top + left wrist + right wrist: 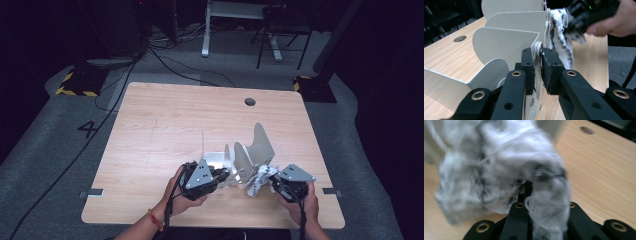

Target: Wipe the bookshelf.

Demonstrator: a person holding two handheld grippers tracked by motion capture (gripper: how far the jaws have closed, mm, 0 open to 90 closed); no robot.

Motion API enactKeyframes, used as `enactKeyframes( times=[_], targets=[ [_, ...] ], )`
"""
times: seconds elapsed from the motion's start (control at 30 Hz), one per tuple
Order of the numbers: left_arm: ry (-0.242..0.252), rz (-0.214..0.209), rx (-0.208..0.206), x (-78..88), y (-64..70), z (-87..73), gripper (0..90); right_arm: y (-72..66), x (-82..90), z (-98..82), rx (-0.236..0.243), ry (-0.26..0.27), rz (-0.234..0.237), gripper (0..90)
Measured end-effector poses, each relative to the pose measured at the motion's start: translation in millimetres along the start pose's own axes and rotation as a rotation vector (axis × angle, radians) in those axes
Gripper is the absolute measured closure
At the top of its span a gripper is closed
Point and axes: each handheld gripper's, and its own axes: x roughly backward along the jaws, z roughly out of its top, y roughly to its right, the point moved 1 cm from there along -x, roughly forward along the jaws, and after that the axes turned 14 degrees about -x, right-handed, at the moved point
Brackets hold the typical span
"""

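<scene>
White metal file rack [252, 152] near the table's [165, 120] front edge, long axis running from front left to rear right, curved dividers upright. Left gripper [220, 176] clamped on rack's near end plate, jaws close together on the thin metal. Right gripper [269, 178] shut on a black-and-white cloth [256, 181], pressed against rack's right side.
</scene>
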Motion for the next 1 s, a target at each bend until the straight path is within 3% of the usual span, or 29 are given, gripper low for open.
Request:
enactKeyframes(
  times=[0.13, 0.23, 0.33, 0.53, 0.7, 1.0],
  targets=[
    [0.0, 0.009, 0.001, -1.4, 0.2, 0.5, 79.7, 17.2, 11.6, 9.7, -0.088, 0.066, -0.015, 82.8],
    [0.003, 0.016, 0.004, -3.2, 0.7, 1.0, 79.5, 8.3, 26.8, 17.6, -0.057, 0.121, -0.003, 82.8],
    [0.003, 0.018, 0.012, -5.7, 1.2, 2.2, 79.4, -8.2, 33.4, 19.8, -0.013, 0.132, 0.024, 82.8],
    [0.004, 0.015, 0.008, -7.2, 1.6, 3.0, 79.3, -40.5, 28.7, 16.2, 0.076, 0.096, 0.084, 82.8],
    [0.003, 0.022, 0.01, -8.2, 2.1, 3.4, 79.6, -56.7, 10.3, 13.9, 0.107, 0.052, 0.096, 82.8],
    [-0.003, 0.034, 0.002, -9.7, 0.7, 3.7, 79.3, -49.0, -8.2, -1.6, 0.098, -0.048, 0.083, 82.8]
  ],
)
